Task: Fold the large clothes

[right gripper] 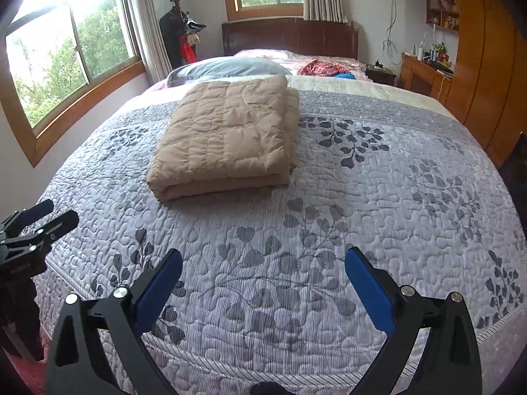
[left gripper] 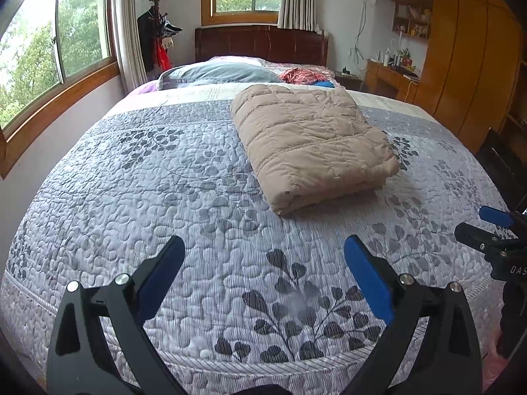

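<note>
A beige quilted garment lies folded into a thick rectangle on the bed's grey leaf-patterned quilt. It also shows in the right wrist view. My left gripper is open and empty, held over the foot of the bed, well short of the garment. My right gripper is open and empty too, beside the left one and equally far back. The right gripper shows at the right edge of the left wrist view, and the left gripper at the left edge of the right wrist view.
A grey pillow and red patterned clothes lie near the dark wooden headboard. Windows line the left wall. A coat stand stands in the corner. A wooden desk and wardrobe stand on the right.
</note>
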`<act>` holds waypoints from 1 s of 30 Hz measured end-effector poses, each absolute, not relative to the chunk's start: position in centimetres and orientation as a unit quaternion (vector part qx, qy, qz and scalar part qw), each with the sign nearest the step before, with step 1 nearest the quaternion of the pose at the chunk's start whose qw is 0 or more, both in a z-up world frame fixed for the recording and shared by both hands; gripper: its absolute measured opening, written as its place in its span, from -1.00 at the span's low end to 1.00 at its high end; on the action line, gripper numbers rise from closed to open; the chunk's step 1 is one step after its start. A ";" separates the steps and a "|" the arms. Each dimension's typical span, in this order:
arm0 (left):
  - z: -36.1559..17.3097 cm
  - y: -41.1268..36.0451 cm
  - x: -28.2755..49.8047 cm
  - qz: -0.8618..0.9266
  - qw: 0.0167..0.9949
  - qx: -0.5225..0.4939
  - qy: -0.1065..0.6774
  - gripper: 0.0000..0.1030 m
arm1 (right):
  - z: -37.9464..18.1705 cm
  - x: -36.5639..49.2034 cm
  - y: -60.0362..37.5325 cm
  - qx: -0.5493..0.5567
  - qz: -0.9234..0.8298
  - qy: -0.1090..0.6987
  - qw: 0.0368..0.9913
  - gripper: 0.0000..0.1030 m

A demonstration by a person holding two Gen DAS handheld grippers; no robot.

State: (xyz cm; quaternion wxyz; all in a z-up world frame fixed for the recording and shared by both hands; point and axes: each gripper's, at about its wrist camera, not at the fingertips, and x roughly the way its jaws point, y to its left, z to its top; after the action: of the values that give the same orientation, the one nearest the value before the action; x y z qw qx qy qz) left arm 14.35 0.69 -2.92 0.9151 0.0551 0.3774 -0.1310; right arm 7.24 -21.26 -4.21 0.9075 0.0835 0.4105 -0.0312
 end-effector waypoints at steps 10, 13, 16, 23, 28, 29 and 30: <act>-2.2 0.7 12.3 -0.128 0.920 0.062 0.366 0.88 | -3.8 5.4 -20.5 0.086 -0.028 0.406 0.909 0.92; -2.0 0.6 11.8 -0.125 0.921 0.068 0.362 0.89 | -3.9 5.2 -20.5 0.088 -0.032 0.407 0.909 0.92; -1.9 0.4 11.4 -0.125 0.922 0.073 0.360 0.89 | -3.9 5.1 -20.6 0.088 -0.035 0.407 0.908 0.92; -1.7 0.3 10.9 -0.125 0.923 0.074 0.357 0.89 | -3.7 4.8 -20.5 0.085 -0.033 0.404 0.910 0.92; -1.6 0.4 10.8 -0.125 0.923 0.074 0.357 0.89 | -3.7 4.8 -20.5 0.085 -0.031 0.404 0.910 0.92; -1.6 0.4 10.7 -0.125 0.923 0.074 0.356 0.89 | -3.7 4.8 -20.4 0.084 -0.031 0.404 0.911 0.92; -1.6 0.4 10.8 -0.125 0.923 0.074 0.357 0.89 | -3.7 4.8 -20.4 0.084 -0.031 0.404 0.911 0.92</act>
State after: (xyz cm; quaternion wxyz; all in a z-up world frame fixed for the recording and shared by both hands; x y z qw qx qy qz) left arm 10.75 0.39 -1.62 0.9229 0.0738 0.3567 -0.1250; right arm 4.82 -20.43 -3.71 0.9105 0.0836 0.4037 -0.0313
